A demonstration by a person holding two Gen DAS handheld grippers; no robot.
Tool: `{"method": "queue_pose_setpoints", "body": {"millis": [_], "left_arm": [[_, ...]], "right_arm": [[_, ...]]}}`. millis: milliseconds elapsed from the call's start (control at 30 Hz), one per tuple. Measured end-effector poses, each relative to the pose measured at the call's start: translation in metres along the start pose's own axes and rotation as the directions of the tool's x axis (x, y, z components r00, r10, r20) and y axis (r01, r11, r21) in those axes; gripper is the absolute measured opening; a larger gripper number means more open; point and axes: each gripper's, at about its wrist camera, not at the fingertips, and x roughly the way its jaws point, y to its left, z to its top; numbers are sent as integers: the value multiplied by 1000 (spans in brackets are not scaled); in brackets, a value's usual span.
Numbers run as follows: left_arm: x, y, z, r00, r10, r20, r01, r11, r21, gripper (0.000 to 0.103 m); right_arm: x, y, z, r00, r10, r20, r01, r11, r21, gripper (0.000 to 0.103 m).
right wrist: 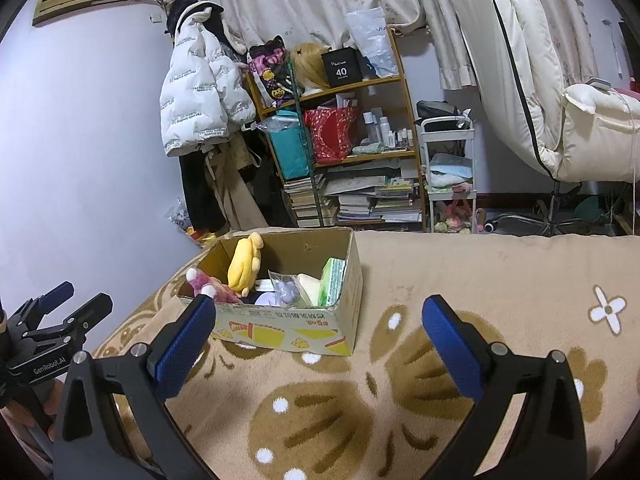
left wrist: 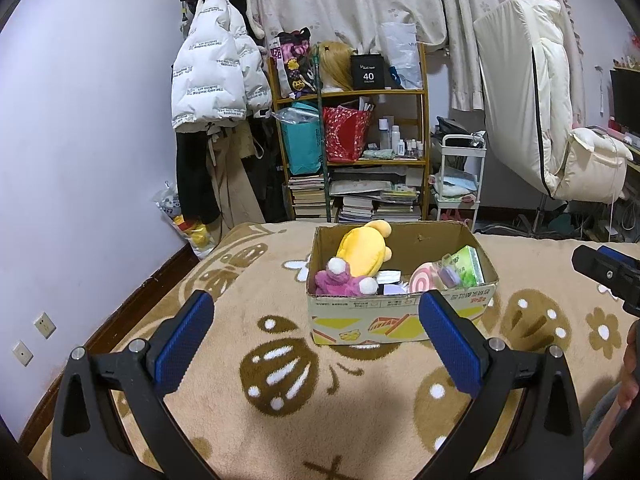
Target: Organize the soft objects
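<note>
Beige blanket (left wrist: 256, 280) below: left hand-held gripper (left wrist: 316, 316) and right hand-held gripper (right wrist: 316, 320) hover level, both spread wide, empty, facing the box (left wrist: 400, 316); its contents partly hidden.

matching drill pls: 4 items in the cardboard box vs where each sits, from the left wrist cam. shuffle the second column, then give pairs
Things:
1. yellow plush
2. pink plush
3. green tissue pack
4. pink swirl item

Places in the cardboard box:
A. against the right wall
B. front left corner
C. leaning up at the back left, poking over the rim
D. front, right of centre, just left of the green pack

Pairs: 1-C, 2-B, 3-A, 4-D

Both the left gripper and right gripper are open, short of the box, holding nothing.
</note>
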Motion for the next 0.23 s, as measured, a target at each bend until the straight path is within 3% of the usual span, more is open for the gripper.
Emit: {"method": "queue_pose_setpoints", "body": {"millis": [233], "left_arm": [[0,0,0,1000,1,-3,-1,1000,-1,101]], "right_arm": [[0,0,0,1000,2,-2,-2,1000,2,103]]}}
